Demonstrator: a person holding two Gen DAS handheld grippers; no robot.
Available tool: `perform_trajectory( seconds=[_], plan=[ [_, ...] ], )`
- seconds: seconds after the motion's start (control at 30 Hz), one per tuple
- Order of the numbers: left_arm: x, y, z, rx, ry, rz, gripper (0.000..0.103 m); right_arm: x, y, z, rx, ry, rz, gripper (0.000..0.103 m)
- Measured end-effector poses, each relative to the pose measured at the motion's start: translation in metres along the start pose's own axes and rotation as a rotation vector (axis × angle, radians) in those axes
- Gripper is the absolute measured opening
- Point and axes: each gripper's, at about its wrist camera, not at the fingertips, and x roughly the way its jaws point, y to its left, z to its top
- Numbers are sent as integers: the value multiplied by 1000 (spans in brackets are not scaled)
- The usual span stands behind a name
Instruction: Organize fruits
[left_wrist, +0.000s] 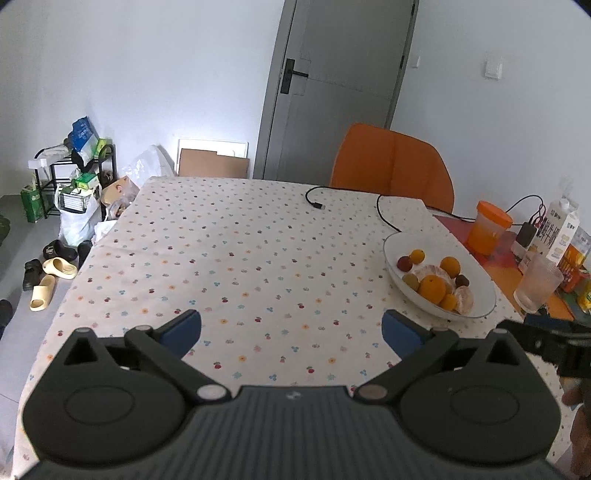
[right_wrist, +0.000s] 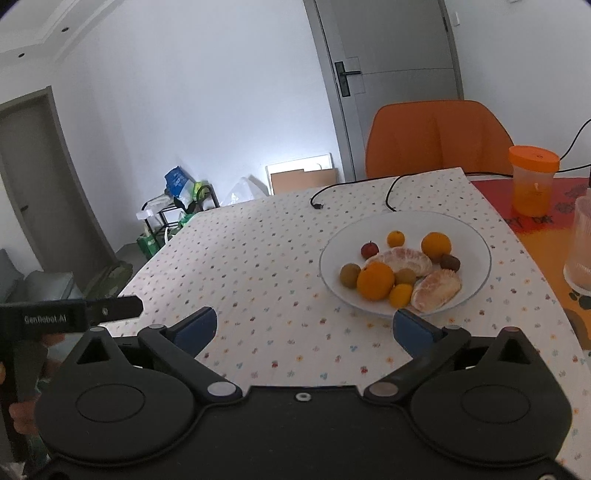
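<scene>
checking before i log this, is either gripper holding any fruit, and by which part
Nothing is held: the left gripper and right gripper are both open and empty above the dotted tablecloth.

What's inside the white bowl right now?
The white bowl holds two peeled pomelo segments, oranges, small brownish fruits and a red one. Anything beneath the pile is hidden.

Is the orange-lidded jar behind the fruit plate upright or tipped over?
Upright. The orange-lidded jar stands on its base on the red mat, lid on top, orange contents settled in its lower part.
</scene>
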Motion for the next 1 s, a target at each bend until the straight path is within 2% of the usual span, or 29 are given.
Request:
perform_trajectory(
  seconds=[0.17,1.0],
  plan=[
    [-8,0,-5,15,-3,15,103,-9,6,-4,10,6,30,103],
    [-14,8,-13,31,2,11,103,-12,15,-14,-22,12,22,103]
  ],
)
